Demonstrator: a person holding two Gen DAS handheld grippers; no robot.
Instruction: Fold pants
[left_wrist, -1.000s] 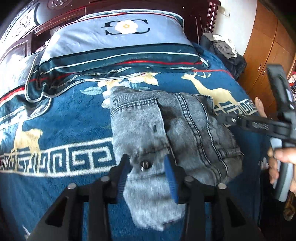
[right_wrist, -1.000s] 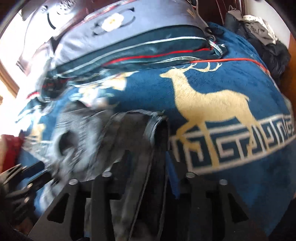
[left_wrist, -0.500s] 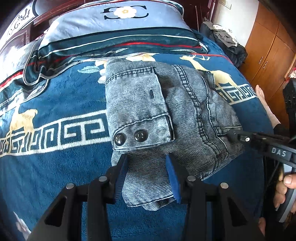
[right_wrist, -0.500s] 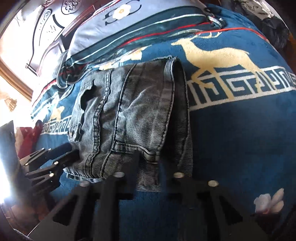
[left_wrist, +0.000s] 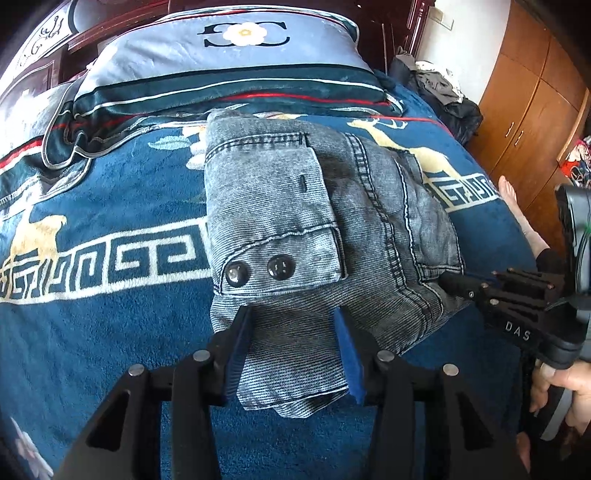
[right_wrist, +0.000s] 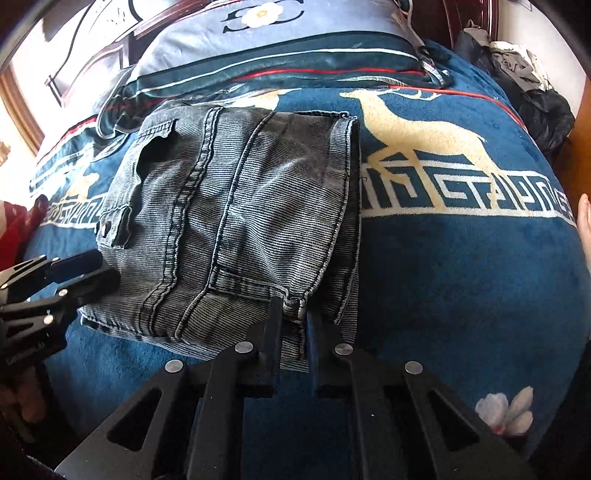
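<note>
Right gripper (right_wrist: 293, 325) jaws, wide earlier, now clenched on near hem of folded pants (right_wrist: 236, 206) on blanket (right_wrist: 461, 277); left gripper (left_wrist: 291, 354) straddles opposite near corner, unclamped; bundle's long axis runs away toward pillow (left_wrist: 236, 55).

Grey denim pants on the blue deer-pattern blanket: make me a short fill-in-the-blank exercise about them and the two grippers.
1. The folded grey denim pants lie on a blue blanket patterned with golden ____.
2. The right gripper is ____ on the pants' near edge.
3. The buttoned pocket flap shows ____ dark buttons.
4. The left gripper straddles the pants with its jaws ____.

Missing words: deer; shut; two; open
</note>
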